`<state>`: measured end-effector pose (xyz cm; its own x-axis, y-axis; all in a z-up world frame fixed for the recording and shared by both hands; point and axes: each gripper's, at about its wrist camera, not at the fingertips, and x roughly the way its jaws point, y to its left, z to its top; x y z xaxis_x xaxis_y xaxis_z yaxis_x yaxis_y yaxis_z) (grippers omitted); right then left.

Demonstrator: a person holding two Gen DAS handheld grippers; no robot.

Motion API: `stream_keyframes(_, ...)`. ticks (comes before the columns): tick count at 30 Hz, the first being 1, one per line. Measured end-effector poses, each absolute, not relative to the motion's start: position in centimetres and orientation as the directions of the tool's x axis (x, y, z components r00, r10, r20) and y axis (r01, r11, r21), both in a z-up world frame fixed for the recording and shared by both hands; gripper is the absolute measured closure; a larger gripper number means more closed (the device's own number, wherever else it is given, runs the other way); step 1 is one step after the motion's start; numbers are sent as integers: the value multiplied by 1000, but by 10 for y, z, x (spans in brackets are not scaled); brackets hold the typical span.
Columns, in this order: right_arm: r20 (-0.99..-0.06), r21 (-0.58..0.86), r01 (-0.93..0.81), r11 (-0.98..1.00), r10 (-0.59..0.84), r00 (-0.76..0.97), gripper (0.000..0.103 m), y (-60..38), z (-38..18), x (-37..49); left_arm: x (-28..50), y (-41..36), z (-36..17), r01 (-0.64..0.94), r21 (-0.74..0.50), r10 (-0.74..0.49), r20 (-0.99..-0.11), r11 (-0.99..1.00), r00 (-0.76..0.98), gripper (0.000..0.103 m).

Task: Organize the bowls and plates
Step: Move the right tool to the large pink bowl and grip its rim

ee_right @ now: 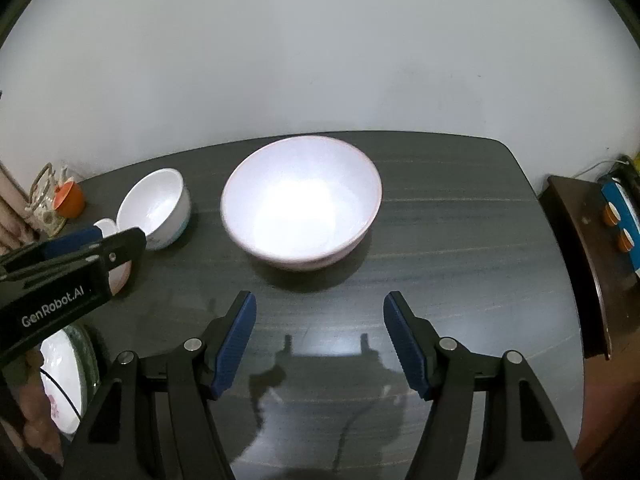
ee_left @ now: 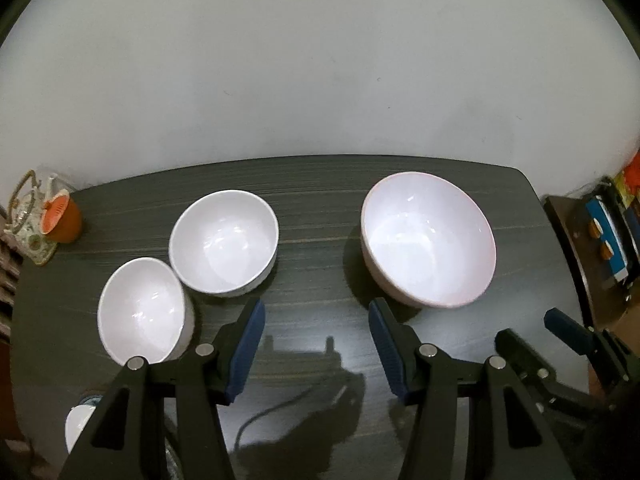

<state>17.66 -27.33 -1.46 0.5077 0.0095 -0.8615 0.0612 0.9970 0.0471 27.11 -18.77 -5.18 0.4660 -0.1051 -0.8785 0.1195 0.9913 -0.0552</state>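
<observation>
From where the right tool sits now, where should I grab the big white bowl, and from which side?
Take the large white ceramic bowl by its near rim, coming down from above with one finger inside and one outside. It stands upright and empty on the dark wood-grain table, too wide to span, and its thin flared lip faces the open right tool with nothing between them.

- The right gripper (ee_right: 320, 340) hovers over the dark tabletop (ee_right: 460, 240), jaws apart and empty.
- A large white bowl (ee_right: 302, 204) sits ahead.
- A smaller bowl (ee_right: 156, 204) stands left, beside the left gripper (ee_right: 80, 248).
</observation>
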Motion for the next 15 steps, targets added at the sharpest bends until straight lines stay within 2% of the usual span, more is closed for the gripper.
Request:
stream_keyframes(9, -871, 24, 104, 994, -30, 490, 39, -302, -22, 221, 316, -201, -78, 110, -117, -151, -909, 987, 389, 48)
stream_keyframes(15, -905, 100, 162, 982, 22, 424, 41, -323, -43, 243, 332, -213, -95, 109, -145, -174, -924, 983, 342, 48)
